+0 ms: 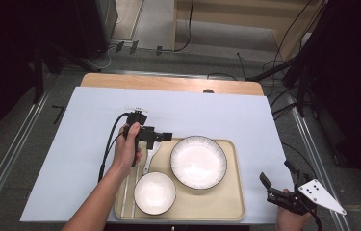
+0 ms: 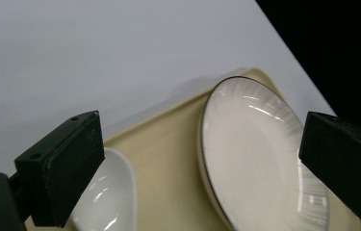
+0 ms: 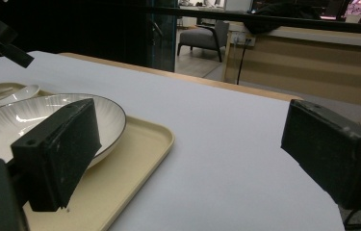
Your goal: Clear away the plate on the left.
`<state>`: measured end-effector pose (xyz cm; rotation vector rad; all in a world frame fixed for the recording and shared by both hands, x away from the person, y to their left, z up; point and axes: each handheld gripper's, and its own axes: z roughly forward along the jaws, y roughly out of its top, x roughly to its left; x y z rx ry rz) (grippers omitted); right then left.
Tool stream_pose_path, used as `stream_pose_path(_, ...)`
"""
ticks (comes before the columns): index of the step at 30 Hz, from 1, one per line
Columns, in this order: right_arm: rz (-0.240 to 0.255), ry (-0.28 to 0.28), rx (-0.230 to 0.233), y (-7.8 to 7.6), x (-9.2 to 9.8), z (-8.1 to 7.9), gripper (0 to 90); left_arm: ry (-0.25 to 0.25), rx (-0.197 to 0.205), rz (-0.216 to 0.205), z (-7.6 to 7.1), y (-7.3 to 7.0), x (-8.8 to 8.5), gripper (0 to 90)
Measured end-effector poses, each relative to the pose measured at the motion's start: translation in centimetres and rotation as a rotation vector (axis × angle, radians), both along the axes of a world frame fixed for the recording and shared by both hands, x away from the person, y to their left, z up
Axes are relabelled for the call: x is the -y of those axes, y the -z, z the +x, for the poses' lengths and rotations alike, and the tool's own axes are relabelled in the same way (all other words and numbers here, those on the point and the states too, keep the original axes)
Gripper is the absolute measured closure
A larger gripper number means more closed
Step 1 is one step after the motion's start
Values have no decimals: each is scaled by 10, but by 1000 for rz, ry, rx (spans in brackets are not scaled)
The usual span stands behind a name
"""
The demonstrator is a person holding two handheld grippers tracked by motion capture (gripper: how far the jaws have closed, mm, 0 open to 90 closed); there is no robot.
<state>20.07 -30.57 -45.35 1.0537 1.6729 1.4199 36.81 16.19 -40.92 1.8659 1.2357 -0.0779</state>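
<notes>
- The left gripper (image 1: 164, 136), a black two-jaw tool held in the person's left hand (image 1: 127, 147), hovers over the upper left corner of a cream rectangular plastic tray (image 1: 233, 192) in the high view, with black cables trailing from it down along the forearm.
- Its jaws stand wide apart with nothing between the pads; in the left gripper view they frame bare tray surface and the edges of two white pieces of tableware.
- A white ceramic soup spoon (image 1: 150, 156) lies on the tray just below that gripper, its bowl end towards the top edge of the tray and its handle running down towards the person; in the left gripper view its bowl (image 2: 106, 202) sits right beside the left-hand jaw, and no pad touches it.
- A large white ribbed ceramic plate with a thin dark rim (image 1: 198, 161) rests on the tray to the right of the spoon.
- A smaller white round bowl (image 1: 154, 193) sits on the tray near its front edge, below the spoon's handle and just beside the big plate.
- A pair of pale chopsticks (image 1: 129, 192) lies along the tray's left side, next to the small bowl.
- The tray rests on a pale lilac-white table cover (image 1: 72, 159), towards the front right.
- The right gripper (image 1: 270, 190), with its grey three-cornered plate, is held off the front right corner of the table, well apart from the tray; its jaws are spread wide and empty.
</notes>
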Motion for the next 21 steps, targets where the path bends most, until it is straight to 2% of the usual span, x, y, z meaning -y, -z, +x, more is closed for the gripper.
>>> stream_pose_path(4, -1, -1, -1, 0, 0, 0, 65, -28, 47, 36, -7, -2, -6, 0)
stream_pose_path(7, 4, -1, -4, 1, -1, 1, 65, -51, 106, 71, -13, -2, -10, 0)
stream_pose_path(12, -1, -7, -6, 1, -3, 2, 65, -74, 130, 98, -20, -1, -18, 0)
stream_pose_path(18, -3, -10, -6, 1, -4, 2, 65, -110, 164, 103, -29, 0, -29, 0)
stream_pose_path(21, -3, -10, -6, 1, -4, 2, 65, -117, 205, 94, -36, 1, -37, 0)
